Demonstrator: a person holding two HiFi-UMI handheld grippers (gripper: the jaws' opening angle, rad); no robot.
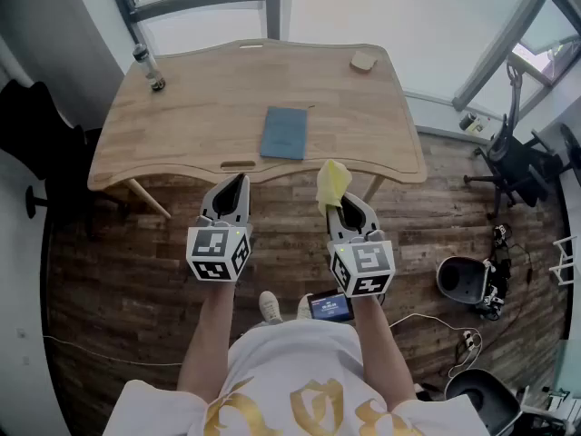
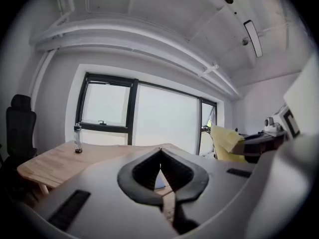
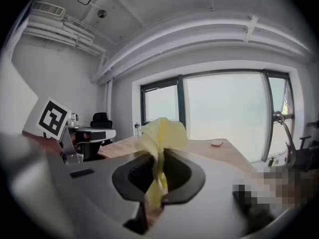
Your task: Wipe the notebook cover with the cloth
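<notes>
Here, right gripper point(image 3: 158, 156) tight on yellow cloth point(image 3: 162, 131), left gripper point(image 2: 160, 153) closed, empty, its jaws mostly hiding the notebook point(image 2: 158, 181).

A: What stands before the jaws?
B: The desk point(image 1: 200, 116), mostly bare. A bottle point(image 1: 145, 62) is far ahead-left of the left gripper point(image 1: 238, 182). A small tan object point(image 1: 363, 61) is far ahead-right of the right gripper point(image 1: 345, 203), whose jaws pinch the cloth point(image 1: 332, 183).
A: And between the two grippers?
B: An open gap over the floor point(image 1: 118, 280).
</notes>
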